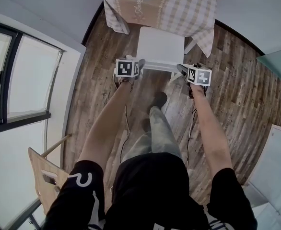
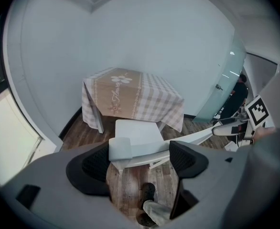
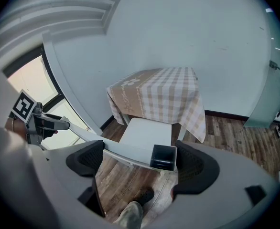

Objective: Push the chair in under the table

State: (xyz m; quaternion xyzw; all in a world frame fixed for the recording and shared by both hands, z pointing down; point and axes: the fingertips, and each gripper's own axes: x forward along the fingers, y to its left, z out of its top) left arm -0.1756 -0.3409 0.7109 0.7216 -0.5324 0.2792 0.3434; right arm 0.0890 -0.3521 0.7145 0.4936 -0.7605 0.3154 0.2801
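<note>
A white chair [image 1: 160, 44] stands in front of the table [image 1: 164, 4], which wears a beige checked cloth; the far part of the seat reaches under the cloth's hem. My left gripper [image 1: 128, 69] is at the left end of the chair's back rail [image 1: 157, 65], my right gripper [image 1: 198, 75] at its right end. In the left gripper view, the gripper [image 2: 140, 159] is open with the rail's end [image 2: 120, 149] between its pads, close to the left one. In the right gripper view, the gripper [image 3: 142, 163] is open too, the rail's dark hollow end [image 3: 163, 157] next to the right pad.
The person's shoe [image 1: 158, 99] rests on the wood floor just behind the chair. A large window [image 1: 16, 80] runs along the left wall, with a wooden frame [image 1: 44, 176] below it. A glass door [image 1: 277, 61] and white panel [image 1: 275, 162] are at right.
</note>
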